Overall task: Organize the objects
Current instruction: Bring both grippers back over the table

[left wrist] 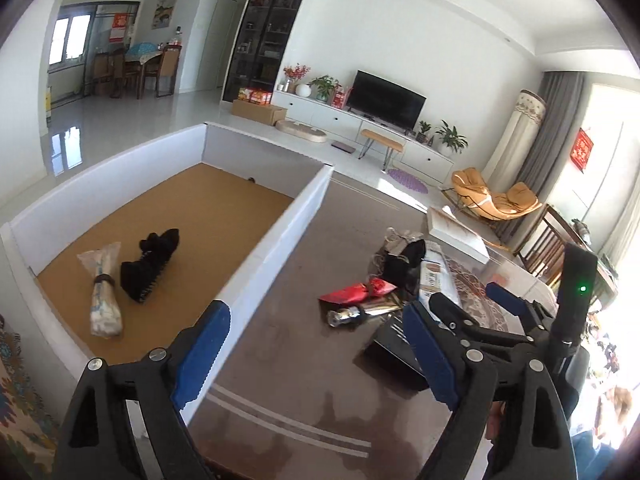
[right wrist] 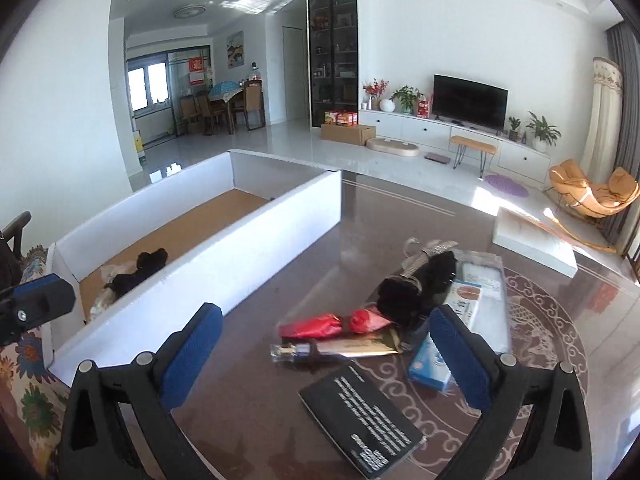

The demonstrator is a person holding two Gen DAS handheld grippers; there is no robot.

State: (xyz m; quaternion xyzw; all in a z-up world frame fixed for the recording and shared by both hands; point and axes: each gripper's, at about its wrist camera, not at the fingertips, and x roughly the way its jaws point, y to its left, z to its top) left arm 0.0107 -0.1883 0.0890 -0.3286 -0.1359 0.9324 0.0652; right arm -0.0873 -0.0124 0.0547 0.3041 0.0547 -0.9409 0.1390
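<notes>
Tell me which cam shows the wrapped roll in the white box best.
Left wrist view: the wrapped roll lies fully visible on the box floor, beside the black bundle. The right wrist view shows only scraps of it behind the box wall.

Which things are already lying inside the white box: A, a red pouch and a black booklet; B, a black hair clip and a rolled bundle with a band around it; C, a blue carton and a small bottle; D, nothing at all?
B: the black hair clip and the rolled bundle lie on the brown floor of the white box; the other things sit outside it.
</notes>
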